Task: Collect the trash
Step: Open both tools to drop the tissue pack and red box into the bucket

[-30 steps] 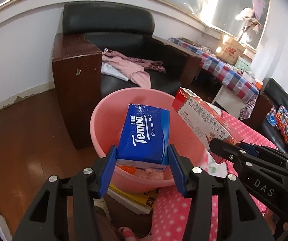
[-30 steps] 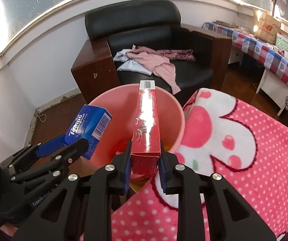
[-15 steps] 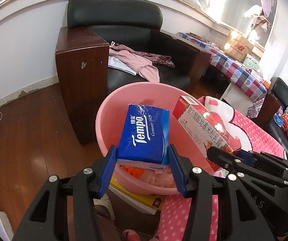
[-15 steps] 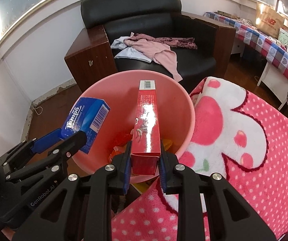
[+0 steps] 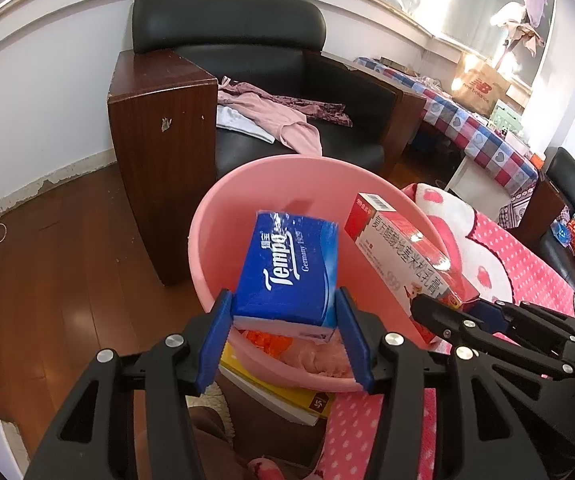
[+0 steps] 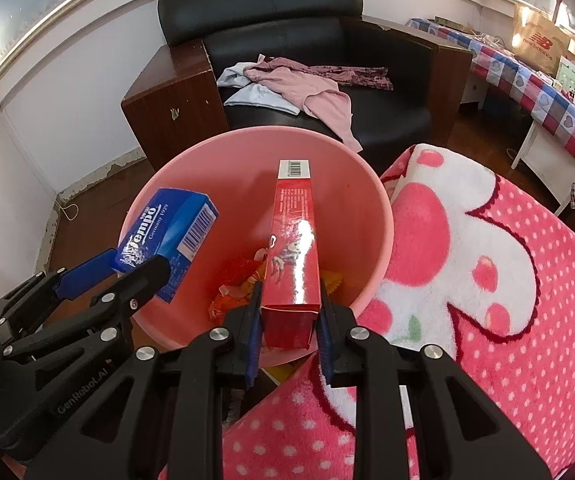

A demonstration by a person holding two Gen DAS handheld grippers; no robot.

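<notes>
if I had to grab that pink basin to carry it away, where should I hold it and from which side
Probably the near rim of the pink basin: it is a thin lip a gripper can pinch, coming down from above. The near edge beside the pink spotted blanket looks bare, while the armchair crowds the far side.

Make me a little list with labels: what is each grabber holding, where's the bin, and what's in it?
left gripper: shut on the blue Tempo tissue pack, held over the basin
right gripper: shut on the long red box, pointing into the basin
bin: pink plastic basin, beside the pink dotted blanket
inside the basin: orange and yellow wrappers
under the basin: a yellow book
behind: black armchair with pink clothes
</notes>
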